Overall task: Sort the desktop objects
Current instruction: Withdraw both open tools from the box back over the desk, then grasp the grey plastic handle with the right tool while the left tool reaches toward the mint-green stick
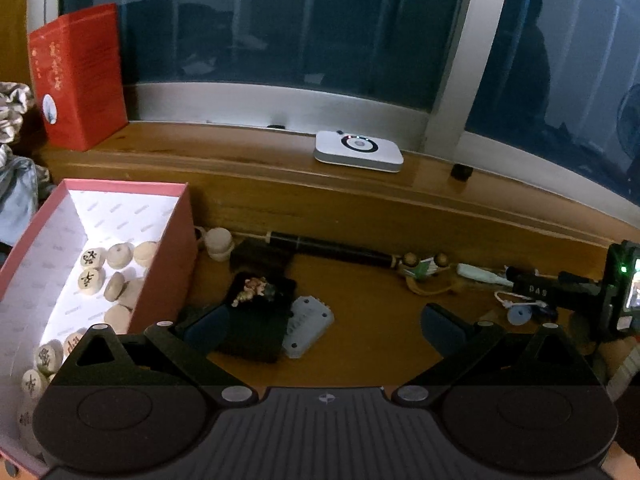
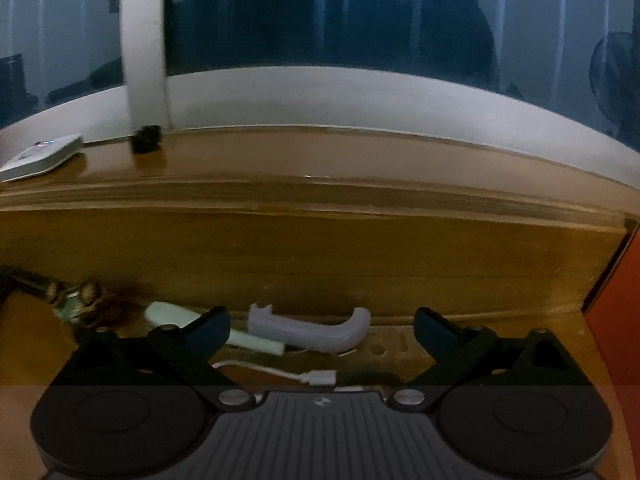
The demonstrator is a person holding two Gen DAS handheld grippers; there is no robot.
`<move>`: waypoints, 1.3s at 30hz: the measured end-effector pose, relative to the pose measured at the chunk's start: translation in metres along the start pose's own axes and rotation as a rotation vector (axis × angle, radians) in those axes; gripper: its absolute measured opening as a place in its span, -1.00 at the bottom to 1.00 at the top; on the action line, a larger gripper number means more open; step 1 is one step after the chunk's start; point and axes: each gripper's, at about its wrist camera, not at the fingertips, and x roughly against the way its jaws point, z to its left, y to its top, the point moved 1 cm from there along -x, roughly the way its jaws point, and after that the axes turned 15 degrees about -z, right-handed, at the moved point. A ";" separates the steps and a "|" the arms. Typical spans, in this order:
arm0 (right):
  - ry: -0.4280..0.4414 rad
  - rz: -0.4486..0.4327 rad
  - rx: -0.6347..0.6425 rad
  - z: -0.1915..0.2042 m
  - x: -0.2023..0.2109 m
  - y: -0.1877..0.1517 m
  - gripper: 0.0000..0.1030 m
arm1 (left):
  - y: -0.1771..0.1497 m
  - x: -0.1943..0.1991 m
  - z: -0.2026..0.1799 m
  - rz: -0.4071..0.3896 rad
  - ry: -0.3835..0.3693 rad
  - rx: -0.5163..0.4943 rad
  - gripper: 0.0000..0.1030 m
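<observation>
Currently: left gripper (image 1: 326,326) spread wide, nothing between its fingers, hovering over wooden desk (image 1: 360,344). Pink box (image 1: 160,256) to its left, holding round wooden chess pieces (image 1: 93,270) (some face-up with characters, some on edge). Black case (image 1: 260,320) touching left fingertip region, grey comb-like part (image 1: 306,326) just beside it, between the fingers. Black rod (image 1: 332,248) farther ahead, along the ledge. Right gripper (image 2: 322,326) likewise spread, empty. Lilac curved plastic piece (image 2: 308,330) ahead between its fingers; pale green stick (image 2: 240,338) near left finger; white cable (image 2: 280,374) closer in, below the piece. View blurred.
</observation>
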 end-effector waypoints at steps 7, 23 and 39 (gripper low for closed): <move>0.009 0.010 -0.017 -0.003 -0.007 -0.008 0.82 | 0.001 -0.017 -0.005 0.017 -0.041 -0.023 0.99; 0.010 -0.002 -0.044 -0.012 -0.004 -0.015 0.58 | -0.002 -0.034 -0.007 0.046 -0.063 -0.022 0.99; 0.008 -0.044 -0.104 -0.047 0.066 0.000 0.46 | -0.002 -0.040 -0.044 0.048 -0.178 -0.080 0.99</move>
